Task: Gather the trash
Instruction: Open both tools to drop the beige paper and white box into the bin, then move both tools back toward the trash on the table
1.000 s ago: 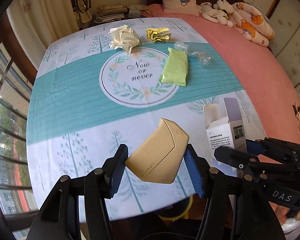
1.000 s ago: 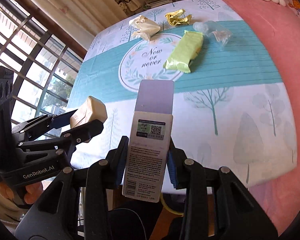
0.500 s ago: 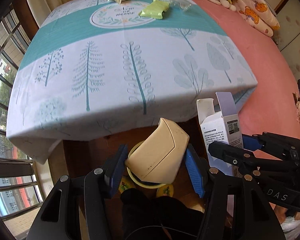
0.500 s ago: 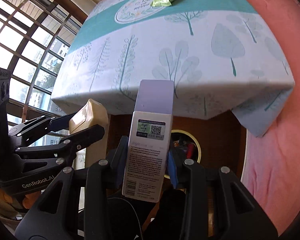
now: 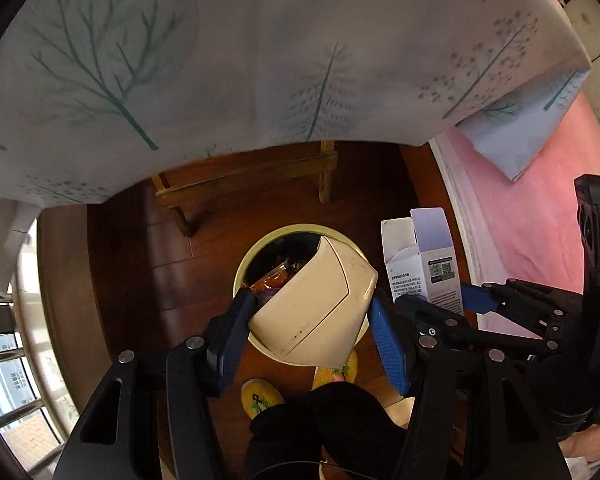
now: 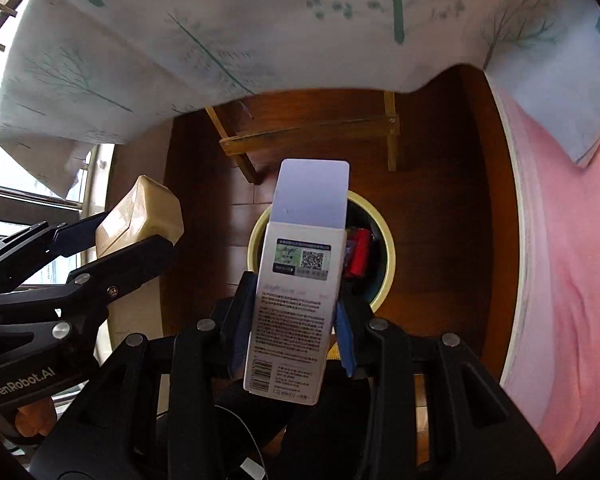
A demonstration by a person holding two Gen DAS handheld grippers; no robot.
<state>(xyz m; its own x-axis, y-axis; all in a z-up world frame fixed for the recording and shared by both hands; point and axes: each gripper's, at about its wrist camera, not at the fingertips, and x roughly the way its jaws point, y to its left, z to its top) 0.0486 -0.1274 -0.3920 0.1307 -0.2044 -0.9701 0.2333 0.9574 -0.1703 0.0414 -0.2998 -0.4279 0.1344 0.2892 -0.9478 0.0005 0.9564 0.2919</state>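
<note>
Both grippers pointed steeply down at the floor under the table edge. Left gripper point(image 5: 312, 322) was clamped on a beige angular box point(image 5: 314, 308), blue pads pressing both sides, the box tilted, its upper corner over the mouth of the trash bin point(image 5: 247, 258). Right gripper point(image 6: 290, 326) was clamped on a tall white carton point(image 6: 292, 300) with a QR label and small print, its lilac top flap open and standing up; the carton sat upright between the fingers, directly over the bin in the right wrist view. The bin was round with a pale yellow rim, standing on dark wood floor point(image 5: 140, 272), already holding wrappers, one orange-brown point(image 5: 272, 280) and something red point(image 6: 358, 256). In the left wrist view the right gripper and carton sat just right of the bin; in the right wrist view the left gripper with the beige box sat left of the bin, near a window grille point(image 6: 4, 208). White tablecloth point(image 5: 220, 60) with teal tree print hung across the far part of both views, a wooden table frame point(image 5: 244, 176) showing under it. Pink bedspread point(image 5: 540, 248) filled the right side. Yellow slippers point(image 5: 260, 398) and dark trouser legs were at the near edge, just beside the bin.
</note>
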